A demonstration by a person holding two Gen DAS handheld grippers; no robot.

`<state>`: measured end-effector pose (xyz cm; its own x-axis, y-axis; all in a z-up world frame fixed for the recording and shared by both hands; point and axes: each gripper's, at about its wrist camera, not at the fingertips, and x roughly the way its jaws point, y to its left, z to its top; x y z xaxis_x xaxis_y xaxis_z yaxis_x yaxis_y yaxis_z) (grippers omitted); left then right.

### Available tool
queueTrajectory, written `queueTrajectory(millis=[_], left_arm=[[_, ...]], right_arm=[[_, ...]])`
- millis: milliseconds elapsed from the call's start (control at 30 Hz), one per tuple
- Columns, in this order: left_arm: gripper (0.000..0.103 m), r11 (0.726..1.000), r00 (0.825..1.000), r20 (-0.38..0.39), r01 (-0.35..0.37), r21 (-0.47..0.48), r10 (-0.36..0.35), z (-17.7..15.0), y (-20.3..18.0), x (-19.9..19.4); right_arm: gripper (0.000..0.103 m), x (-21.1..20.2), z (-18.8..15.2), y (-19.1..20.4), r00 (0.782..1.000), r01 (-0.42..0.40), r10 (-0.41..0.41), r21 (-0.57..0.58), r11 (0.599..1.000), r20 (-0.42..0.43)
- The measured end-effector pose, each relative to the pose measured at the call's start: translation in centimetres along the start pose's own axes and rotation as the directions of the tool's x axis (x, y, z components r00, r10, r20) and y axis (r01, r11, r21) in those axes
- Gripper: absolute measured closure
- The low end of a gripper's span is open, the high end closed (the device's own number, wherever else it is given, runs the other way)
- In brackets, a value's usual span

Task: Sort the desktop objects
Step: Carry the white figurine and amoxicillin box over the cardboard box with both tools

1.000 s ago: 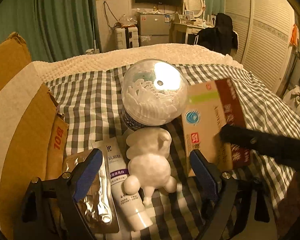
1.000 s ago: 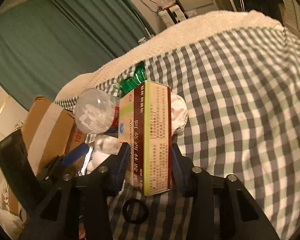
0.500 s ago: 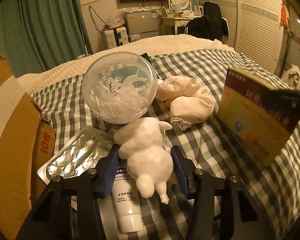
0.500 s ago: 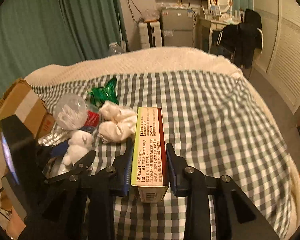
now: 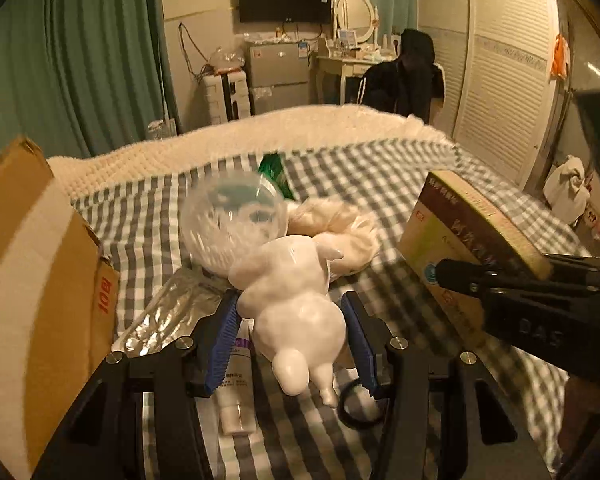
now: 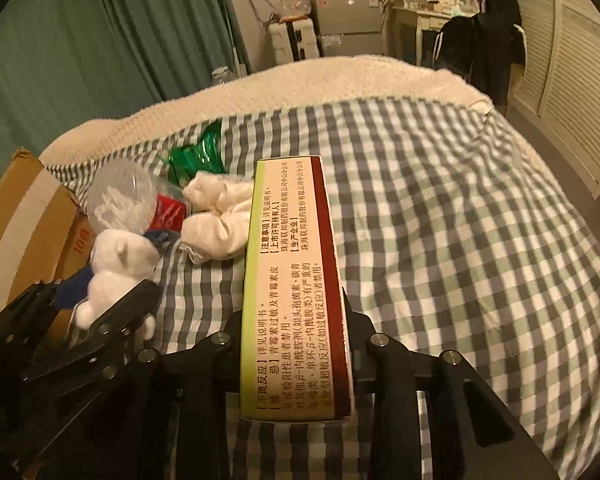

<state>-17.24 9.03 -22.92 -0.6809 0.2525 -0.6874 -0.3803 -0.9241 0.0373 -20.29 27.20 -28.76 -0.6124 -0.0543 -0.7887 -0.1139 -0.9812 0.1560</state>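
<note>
Left wrist view: white figurine (image 5: 296, 300) pinched in left tool (image 5: 292, 330); right tool (image 6: 294, 344), seemingly clamped, around medicine box (image 6: 292, 280).

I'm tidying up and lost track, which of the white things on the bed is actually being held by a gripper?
The white figurine, clamped in the left gripper. The white cloth bundle and white tube lie free on the bedspread.

Dim, warm amber light, soft shadows, slight motion blur, and strong fisheye bending with dark vignetted corners.

White figurine (image 5: 296, 304), grey-checked bedspread (image 6: 440, 208), green curtain (image 5: 72, 72)
</note>
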Motion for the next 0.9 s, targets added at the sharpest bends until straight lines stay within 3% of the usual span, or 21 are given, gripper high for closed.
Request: queueTrajectory(millis=[500,900], left_arm=[[0.051,0.999,0.988,0.151,0.011,-0.031,-0.006,1.3,-0.3,-11.9],[0.051,0.996,0.963,0.259,-0.066,-0.052,0.077,1.2,2.2,-20.8]], right_arm=[[0.074,-10.4,-0.7,0.1,0.979,-0.050,0.037,0.059,0.997,0.203],[0.074,-19.9,-2.3,4.1,0.920,-0.106,0.086,0.030,0.994,0.383]])
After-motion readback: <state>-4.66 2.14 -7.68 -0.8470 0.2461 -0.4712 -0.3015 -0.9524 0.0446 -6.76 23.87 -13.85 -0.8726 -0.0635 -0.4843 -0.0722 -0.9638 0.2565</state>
